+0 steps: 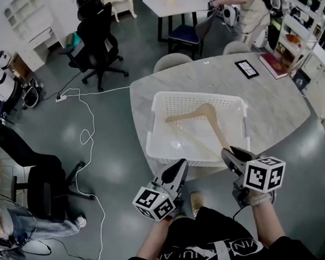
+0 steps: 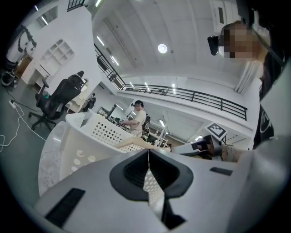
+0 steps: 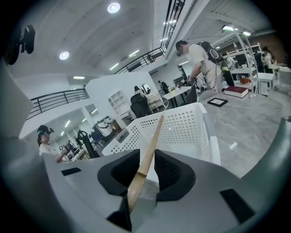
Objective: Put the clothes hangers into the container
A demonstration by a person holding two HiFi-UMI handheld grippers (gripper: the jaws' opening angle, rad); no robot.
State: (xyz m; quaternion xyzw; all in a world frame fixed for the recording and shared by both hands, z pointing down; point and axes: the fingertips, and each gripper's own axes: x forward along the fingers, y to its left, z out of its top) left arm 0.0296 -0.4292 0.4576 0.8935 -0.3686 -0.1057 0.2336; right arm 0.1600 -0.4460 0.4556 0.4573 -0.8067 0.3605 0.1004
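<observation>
Grey floor goes all round a big round bench with a stone-look top. A white basket with little holes in its walls sits at the near edge of the bench. A wooden hanger is over the basket. One arm of it points to the basket's left side and the other arm slopes down over the near wall. The right claw is clamped on the end of that near arm, just at the basket's near right corner. In the right gripper view the wooden arm runs up between the two dark pads toward the basket. I cannot tell if the hanger touches the basket's bottom. The left claw is pressed together with nothing in it, and it is just in front of the basket's near wall. A tablet and a red book lie at the far right edge of the bench. A black chair stands on the floor, well apart from the bench.
</observation>
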